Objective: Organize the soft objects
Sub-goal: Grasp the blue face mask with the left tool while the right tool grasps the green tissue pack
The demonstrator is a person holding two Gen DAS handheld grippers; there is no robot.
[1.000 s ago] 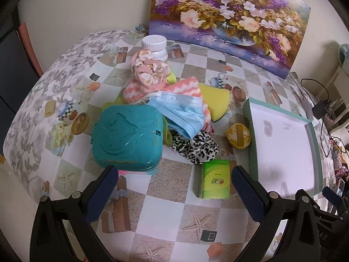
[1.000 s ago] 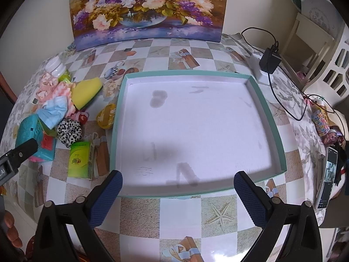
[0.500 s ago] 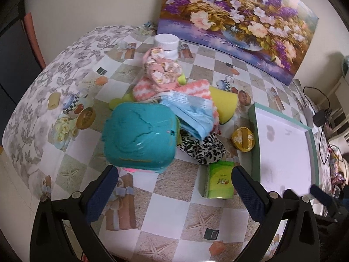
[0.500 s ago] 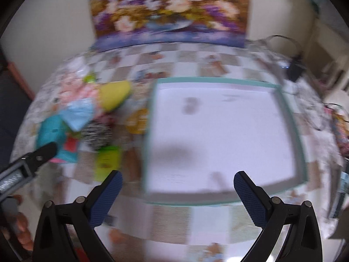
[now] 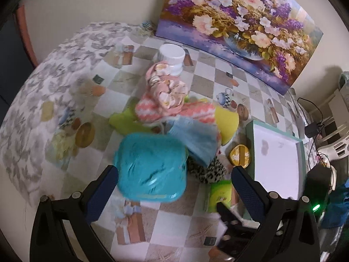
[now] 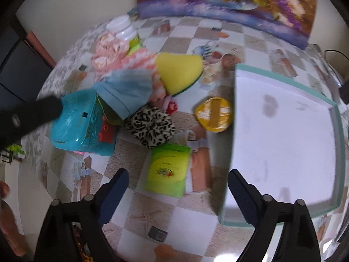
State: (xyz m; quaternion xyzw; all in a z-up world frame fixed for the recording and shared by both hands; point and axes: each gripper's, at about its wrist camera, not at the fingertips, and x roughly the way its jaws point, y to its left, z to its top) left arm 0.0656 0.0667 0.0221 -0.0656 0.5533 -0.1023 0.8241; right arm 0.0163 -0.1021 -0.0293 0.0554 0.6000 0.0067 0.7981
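Over the green tissue pack [image 6: 166,170] our right gripper [image 6: 177,187] narrows with nothing pinched yet, left gripper [image 5: 173,187] spread empty, so we centre on it, tray [image 6: 336,118] at three o'clock.

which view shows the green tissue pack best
The right wrist view: the green tissue pack lies whole and unobstructed on the table, just ahead of the gripper. In the left wrist view the pack is blurred and partly hidden behind a finger and the other gripper.

Green packet [image 6: 167,169] has print, prob. too blurred to read.
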